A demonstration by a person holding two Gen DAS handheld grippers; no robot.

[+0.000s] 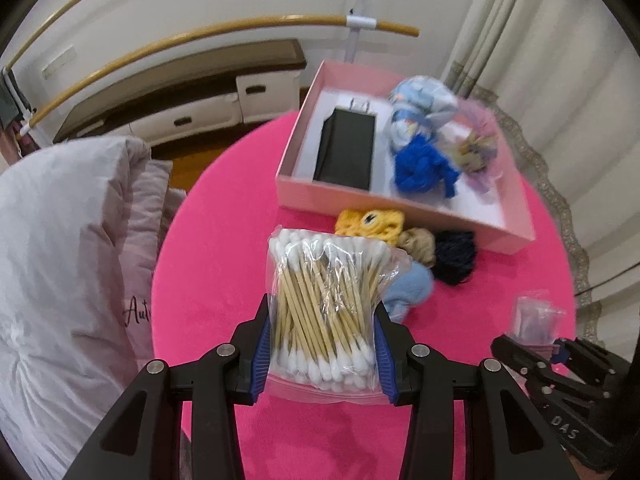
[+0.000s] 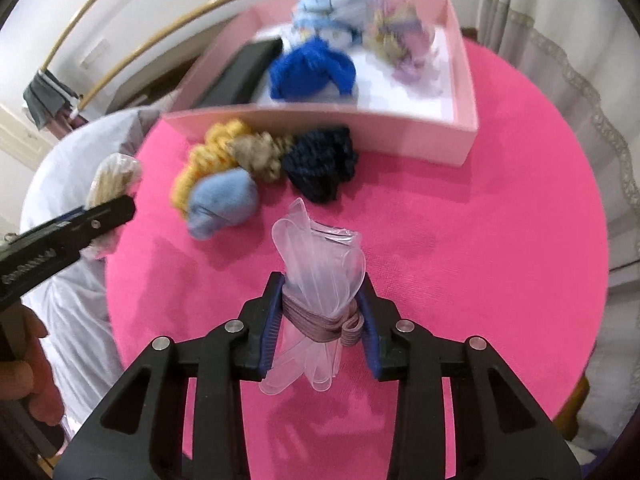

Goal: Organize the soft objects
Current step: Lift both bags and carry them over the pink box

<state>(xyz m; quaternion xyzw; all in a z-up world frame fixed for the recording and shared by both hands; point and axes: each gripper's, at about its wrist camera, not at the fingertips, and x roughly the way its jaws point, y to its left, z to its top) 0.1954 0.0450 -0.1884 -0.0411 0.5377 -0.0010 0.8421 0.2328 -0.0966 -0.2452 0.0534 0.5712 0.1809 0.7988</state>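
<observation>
My left gripper (image 1: 322,328) is shut on a clear zip bag of cotton swabs (image 1: 324,304), held above the pink table (image 1: 224,264). My right gripper (image 2: 320,312) is shut on a sheer ribbon bundle (image 2: 320,280) wrapped with a mauve band. A pink box (image 1: 404,206) at the far side holds a black case (image 1: 348,148), a light blue cloth (image 1: 420,100), a bright blue knit (image 1: 424,168) and a pastel bundle (image 1: 476,148). In front of the box lie a yellow knit (image 2: 200,164), a beige scrunchie (image 2: 256,156), a navy knit (image 2: 320,164) and a pale blue piece (image 2: 224,200).
A white quilted pillow (image 1: 60,248) lies left of the table. A low cabinet (image 1: 192,88) and wooden rails (image 1: 248,24) stand behind, with curtains (image 1: 540,40) at the right. In the right wrist view the left gripper (image 2: 104,212) and a hand (image 2: 28,376) show at the left edge.
</observation>
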